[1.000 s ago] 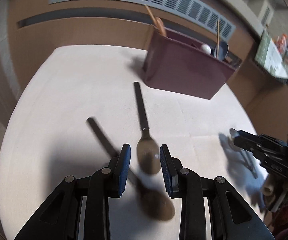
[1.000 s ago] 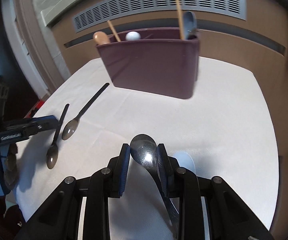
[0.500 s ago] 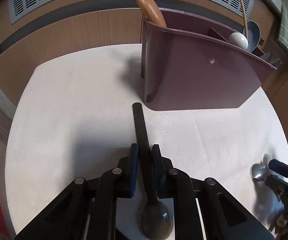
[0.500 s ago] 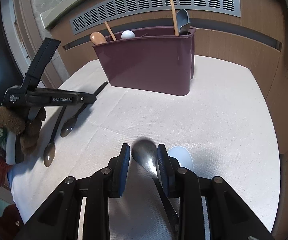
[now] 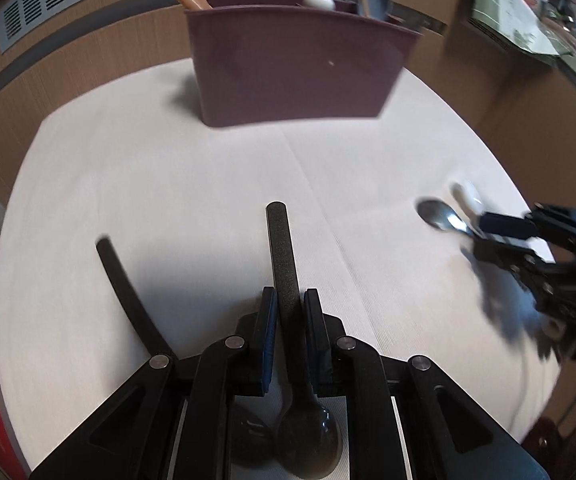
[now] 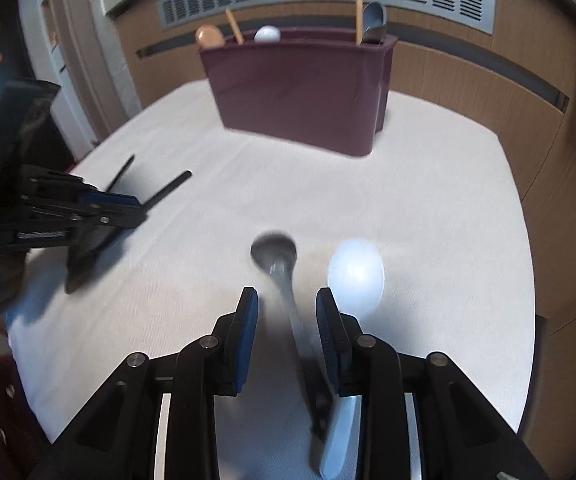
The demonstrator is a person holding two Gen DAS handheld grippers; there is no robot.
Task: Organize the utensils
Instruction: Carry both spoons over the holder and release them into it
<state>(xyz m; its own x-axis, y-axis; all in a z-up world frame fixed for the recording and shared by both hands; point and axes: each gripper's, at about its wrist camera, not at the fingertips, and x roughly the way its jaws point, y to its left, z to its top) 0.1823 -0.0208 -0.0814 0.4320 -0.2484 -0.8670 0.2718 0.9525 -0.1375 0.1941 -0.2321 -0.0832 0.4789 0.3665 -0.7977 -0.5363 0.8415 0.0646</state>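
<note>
The left gripper (image 5: 290,300) is clamped on the handle of a black spoon (image 5: 283,256), both pads pressed against the flat shaft; the bowl of it sits back under the gripper body while the handle end points toward the maroon caddy (image 5: 296,64). Its jaws have just been closing, and the spoon is pinched between them. A second black spoon (image 5: 125,288) lies on the white tablecloth (image 5: 167,184) just left of the held one, on the near side of the caddy, its handle angled away to the left.

Over on the other side, the right gripper (image 6: 287,306) stands with its fingers parted, not pressing on anything. Its jaws have just been opening, and the blurred neck of a metal spoon (image 6: 277,260) runs between them without touching either pad (the bowl lies ahead of the fingertips, toward the caddy). A white spoon (image 6: 355,276) rests just to the right of the metal one, its handle passing under the right-hand finger.

The caddy stands upright at the far edge of the cloth, well apart from both grippers, already holding a wooden spoon (image 6: 209,36), a white-ended utensil, chopsticks and a grey spoon.
</note>
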